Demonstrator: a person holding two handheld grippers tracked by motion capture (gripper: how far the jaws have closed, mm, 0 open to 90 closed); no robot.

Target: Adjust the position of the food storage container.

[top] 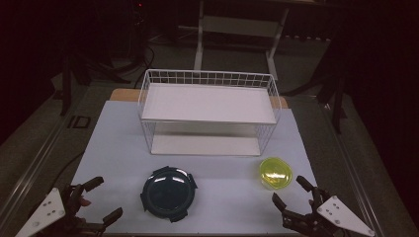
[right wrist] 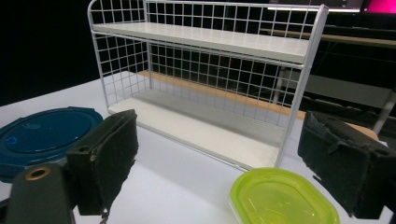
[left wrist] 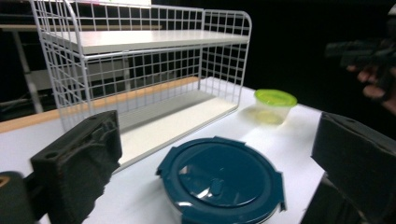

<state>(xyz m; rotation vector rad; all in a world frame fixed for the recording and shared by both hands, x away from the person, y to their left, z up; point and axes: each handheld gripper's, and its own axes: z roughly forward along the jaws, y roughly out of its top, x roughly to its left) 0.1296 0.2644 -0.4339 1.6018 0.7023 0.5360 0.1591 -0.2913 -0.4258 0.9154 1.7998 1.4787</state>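
Observation:
A round dark teal lidded container (top: 168, 193) lies flat on the white table near the front, and a small yellow-green lidded container (top: 275, 173) stands to its right. My left gripper (top: 104, 199) is at the front left, open, a short way left of the teal container. My right gripper (top: 290, 191) is open at the front right, just in front of the green container. In the left gripper view the teal container (left wrist: 222, 179) lies just beyond the open gripper (left wrist: 219, 140). In the right gripper view the green container (right wrist: 282, 198) sits low between the spread jaws of the gripper (right wrist: 224, 149).
A white two-tier wire shelf (top: 207, 113) stands at the back middle of the white table (top: 113, 143); both of its boards are bare. The table's edges drop to a dark floor with stands and cables behind. A hand with the other gripper (left wrist: 369, 51) shows far right.

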